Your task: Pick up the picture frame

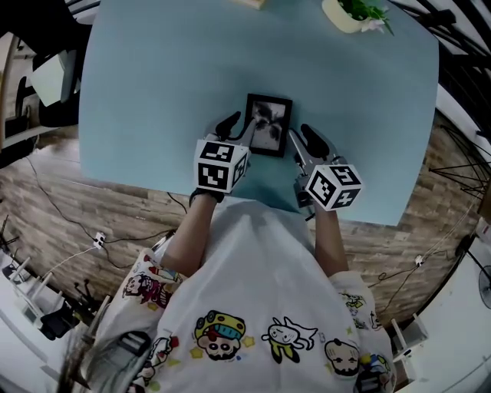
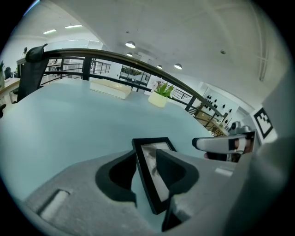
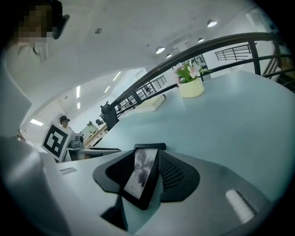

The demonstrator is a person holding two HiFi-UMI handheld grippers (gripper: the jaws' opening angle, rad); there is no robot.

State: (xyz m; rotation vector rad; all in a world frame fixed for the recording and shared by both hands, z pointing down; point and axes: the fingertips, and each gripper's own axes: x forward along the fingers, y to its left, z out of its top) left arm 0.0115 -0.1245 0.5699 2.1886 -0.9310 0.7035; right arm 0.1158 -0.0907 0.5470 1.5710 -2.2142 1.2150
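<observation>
A small black picture frame point(image 1: 270, 123) with a grey photo lies on the pale blue table point(image 1: 153, 92), near its front edge. My left gripper point(image 1: 239, 125) is at the frame's left side and my right gripper point(image 1: 304, 138) at its right side. In the left gripper view the frame point(image 2: 151, 156) sits between the jaws of the left gripper point(image 2: 145, 159), with a gap showing beside it. In the right gripper view the frame point(image 3: 140, 173) stands between the wide-apart jaws of the right gripper point(image 3: 147, 162). Both grippers are open.
A potted plant point(image 1: 357, 14) stands at the table's far right, also in view as the plant point(image 2: 159, 97) and plant point(image 3: 190, 83). A flat white object point(image 2: 110, 89) lies at the far edge. A railing runs behind the table. Cables trail over the wooden floor point(image 1: 92, 215).
</observation>
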